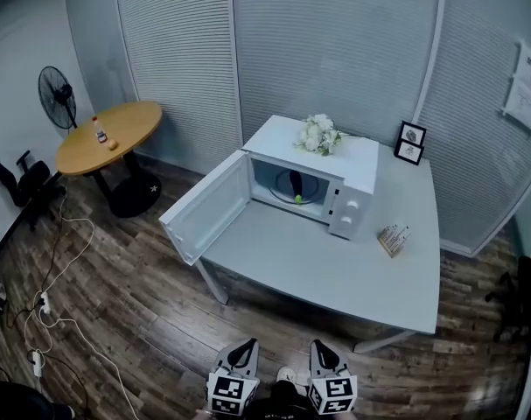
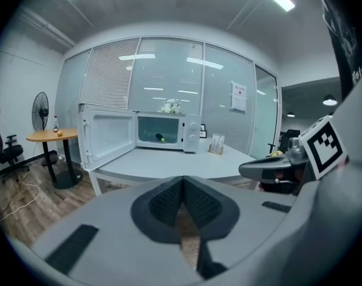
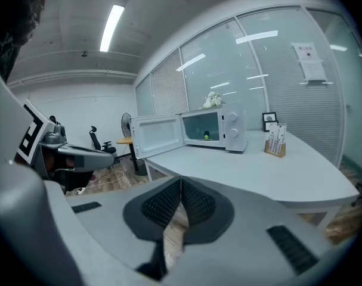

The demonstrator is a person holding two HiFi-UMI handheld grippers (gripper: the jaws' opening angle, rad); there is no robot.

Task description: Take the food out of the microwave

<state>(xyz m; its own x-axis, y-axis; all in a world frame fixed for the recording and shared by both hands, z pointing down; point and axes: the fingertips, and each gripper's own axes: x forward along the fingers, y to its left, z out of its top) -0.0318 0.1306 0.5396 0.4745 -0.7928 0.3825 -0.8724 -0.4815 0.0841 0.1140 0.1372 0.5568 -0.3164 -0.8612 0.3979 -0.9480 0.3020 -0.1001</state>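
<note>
1. Looking down in the head view, both tools sit at the 6 o'clock edge: the left gripper (image 1: 241, 348) and the right gripper (image 1: 323, 350), side by side and well apart from the bench (image 1: 335, 274). The microwave (image 1: 357, 160) stands at about 12 o'clock from them, its door (image 1: 204, 213) already swung wide toward 9 o'clock. The food (image 1: 296, 186), a dark piece with a green end, lies inside the cavity on the turntable.

2. In the left gripper view, the fingers (image 2: 166, 204) are pressed together with nothing between them. The microwave sits far ahead at roughly 12 o'clock, and the food shows as a small dark and green spot inside it.

3. In the right gripper view, the fingers (image 3: 198, 206) are likewise closed and empty. The open microwave stands at about 1 o'clock, well beyond the bench's near edge, with the food untouched inside.

4. My judgement: only the door opening is done. The approach, opening the fingers, grasping the food and lifting it out onto the bench all remain.
</note>
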